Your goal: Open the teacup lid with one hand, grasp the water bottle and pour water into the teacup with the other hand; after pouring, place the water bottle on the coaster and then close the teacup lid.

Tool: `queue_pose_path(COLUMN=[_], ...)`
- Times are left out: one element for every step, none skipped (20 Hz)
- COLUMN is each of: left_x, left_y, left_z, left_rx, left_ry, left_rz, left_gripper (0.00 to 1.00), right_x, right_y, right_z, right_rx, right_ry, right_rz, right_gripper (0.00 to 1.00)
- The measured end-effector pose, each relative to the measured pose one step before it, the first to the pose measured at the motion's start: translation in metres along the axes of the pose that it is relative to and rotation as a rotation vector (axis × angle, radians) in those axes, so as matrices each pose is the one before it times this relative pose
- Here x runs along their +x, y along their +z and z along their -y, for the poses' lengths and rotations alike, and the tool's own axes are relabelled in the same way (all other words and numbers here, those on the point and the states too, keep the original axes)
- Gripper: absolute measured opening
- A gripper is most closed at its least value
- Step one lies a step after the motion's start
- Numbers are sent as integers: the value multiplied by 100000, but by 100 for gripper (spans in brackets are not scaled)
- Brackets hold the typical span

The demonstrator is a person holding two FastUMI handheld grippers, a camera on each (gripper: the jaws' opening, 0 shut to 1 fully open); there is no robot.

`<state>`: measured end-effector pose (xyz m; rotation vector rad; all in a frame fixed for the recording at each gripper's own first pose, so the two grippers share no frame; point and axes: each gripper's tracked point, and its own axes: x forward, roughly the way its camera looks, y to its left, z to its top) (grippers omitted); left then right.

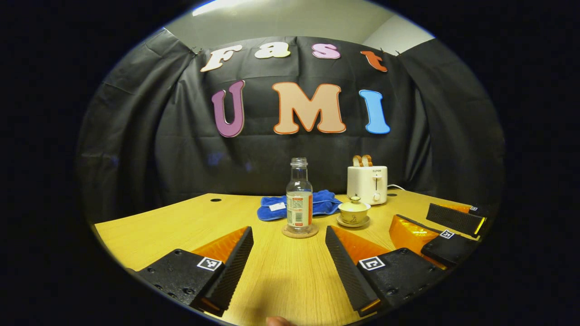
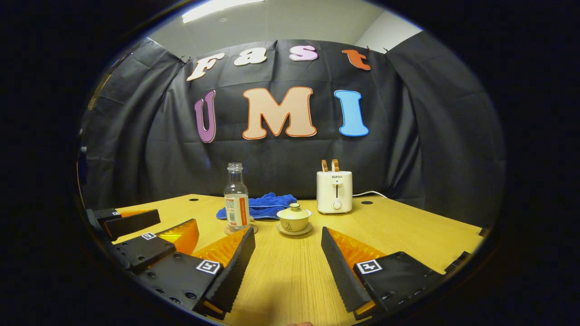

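Note:
A clear water bottle (image 1: 299,199) with a white and orange label and no cap stands upright on a round coaster (image 1: 300,232) mid-table. To its right a pale lidded teacup (image 1: 354,210) sits on its saucer, lid on. My left gripper (image 1: 289,253) is open, low over the table, a short way in front of the bottle, nothing between its fingers. The right gripper (image 1: 442,228) shows at the right of that view. In the right gripper view my right gripper (image 2: 288,253) is open, facing the teacup (image 2: 294,218), with the bottle (image 2: 236,199) left of it and the left gripper (image 2: 145,235) at far left.
A blue cloth (image 1: 294,204) lies behind the bottle. A white toaster (image 1: 367,183) holding two slices stands at the back right with its cord trailing right. The wooden table (image 1: 190,226) has small round holes near its far edge. The black cloth wall closes the back.

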<state>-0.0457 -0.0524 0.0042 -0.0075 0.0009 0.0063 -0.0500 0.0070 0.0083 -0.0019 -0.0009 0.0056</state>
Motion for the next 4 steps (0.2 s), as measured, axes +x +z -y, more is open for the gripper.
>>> queue_pose_path(left_x=[-7, 10, 18, -28], left_y=[55, -33, -96, 48], left_z=[3, -64, 10, 13], left_rx=[-169, 57, 151, -152], left_ry=[-69, -53, -10, 12], left_rz=[59, -241, -292, 176], left_gripper=[94, 94, 94, 94], right_x=[-149, 34, 14, 2], right_y=[7, -88, -130, 81], right_z=[45, 28, -17, -21], right_rx=[-92, 38, -74, 24], right_ry=[-147, -39, -43, 31], right_rz=[202, -413, 105, 96], right_gripper=[94, 92, 90, 94])
